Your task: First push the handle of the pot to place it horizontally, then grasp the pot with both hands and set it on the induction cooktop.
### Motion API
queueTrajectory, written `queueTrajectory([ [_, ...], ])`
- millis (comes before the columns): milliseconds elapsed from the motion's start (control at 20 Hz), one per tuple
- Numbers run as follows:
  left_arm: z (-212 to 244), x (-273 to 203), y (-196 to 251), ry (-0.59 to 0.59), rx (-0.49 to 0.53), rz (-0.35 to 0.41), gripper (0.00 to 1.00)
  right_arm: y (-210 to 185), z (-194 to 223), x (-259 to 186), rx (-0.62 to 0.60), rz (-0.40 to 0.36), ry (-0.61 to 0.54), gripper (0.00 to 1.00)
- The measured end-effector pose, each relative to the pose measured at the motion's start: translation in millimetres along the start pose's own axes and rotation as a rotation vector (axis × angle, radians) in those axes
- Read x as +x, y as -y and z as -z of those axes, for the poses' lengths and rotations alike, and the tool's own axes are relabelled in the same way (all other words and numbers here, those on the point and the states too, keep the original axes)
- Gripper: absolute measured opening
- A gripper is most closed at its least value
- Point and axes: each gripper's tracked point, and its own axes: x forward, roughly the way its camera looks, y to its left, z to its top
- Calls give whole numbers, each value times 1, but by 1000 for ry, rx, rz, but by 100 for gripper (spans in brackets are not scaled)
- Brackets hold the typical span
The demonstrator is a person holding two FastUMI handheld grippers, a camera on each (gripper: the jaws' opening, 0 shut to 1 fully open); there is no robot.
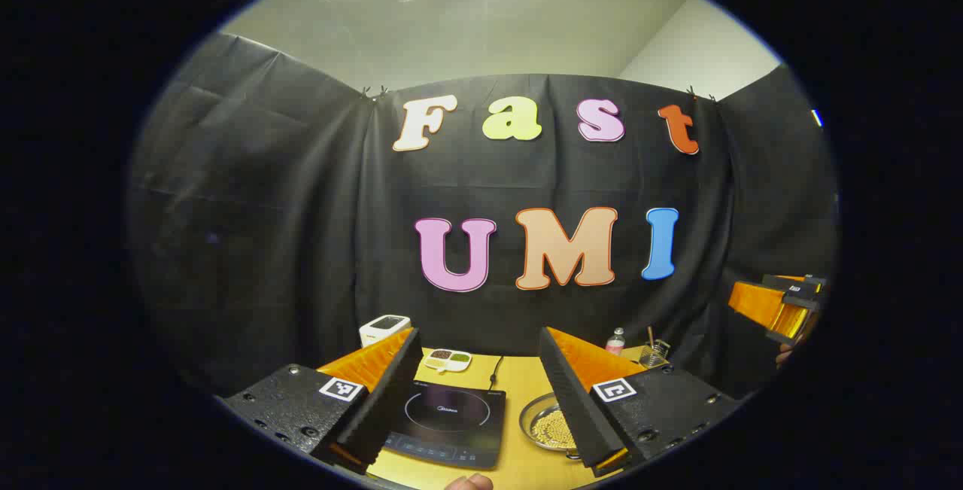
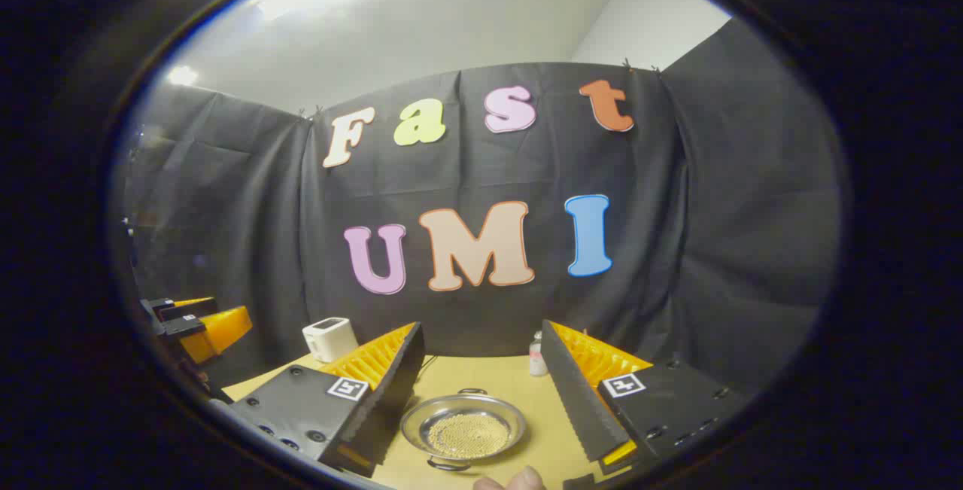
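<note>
Steel pot (image 2: 463, 428) sits on the yellow table (image 2: 481, 377), low and shallow, pale beads piled inside, a small loop handle at its near rim and another at the far rim. My right claw (image 2: 481, 400) hangs above it, both fingers spread wide, gripping nothing. My left claw (image 1: 478, 392) is likewise wide open and empty, over the black cooktop (image 1: 449, 422). The pot lies just right of the cooktop, apart from it. A white toaster (image 2: 329, 338) stands at the table's back-left corner.
</note>
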Motion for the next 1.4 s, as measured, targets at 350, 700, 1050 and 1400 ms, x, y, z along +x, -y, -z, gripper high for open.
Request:
queueTrajectory([
  [350, 7, -3, -9, -24, -5, -26, 91, 4, 3, -1, -16, -1, -11, 92],
  [700, 4, 3, -6, -16, 9, -2, 95, 1, 3, 1, -11, 12, -13, 92],
  [1050, 10, 7, -9, -31, 9, 0, 95, -11, 11, 9, -11, -16, -38, 96],
  [1400, 15, 4, -9, -45, 13, -57, 91, -11, 20, 22, 0, -88, -71, 96],
])
